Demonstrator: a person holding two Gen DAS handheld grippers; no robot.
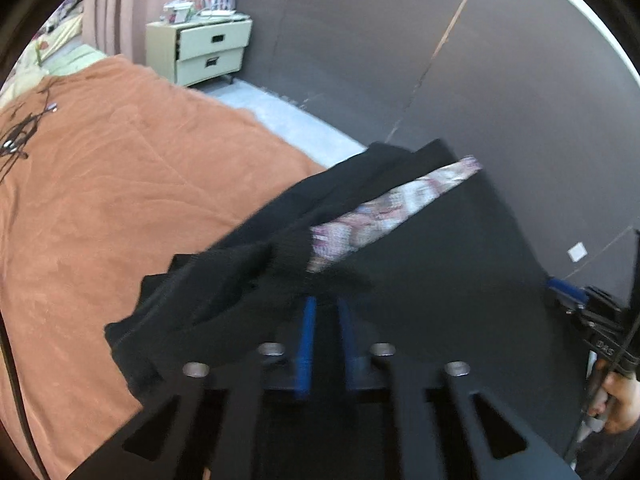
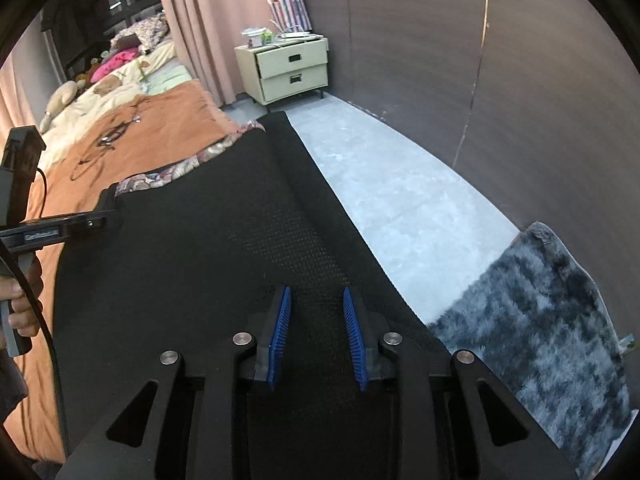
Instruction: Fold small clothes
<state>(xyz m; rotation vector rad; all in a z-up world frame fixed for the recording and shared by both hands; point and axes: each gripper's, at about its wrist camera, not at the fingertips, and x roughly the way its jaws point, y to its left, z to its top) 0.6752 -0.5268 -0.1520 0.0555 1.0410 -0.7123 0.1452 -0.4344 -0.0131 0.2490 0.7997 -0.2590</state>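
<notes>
Over a bed's orange blanket (image 1: 120, 200), the left gripper (image 1: 326, 304) is clamped on the black garment (image 1: 440, 260), lifting an edge, likely to fold it; the right gripper (image 2: 316, 312) straddles the cloth, jaws apart.

The left gripper (image 1: 326, 304) is pointing steeply downward, its blue pads (image 1: 306, 344) drawn close together and pinching a fold of black garment (image 1: 420, 280). The right gripper (image 2: 316, 320) is also angling downward, its ribbed blue pads (image 2: 280, 332) standing apart with the same cloth lying between them. The person's left hand (image 2: 22, 300) is wrapping around its gripper's handle; the right hand (image 1: 620, 404) is doing likewise.
</notes>
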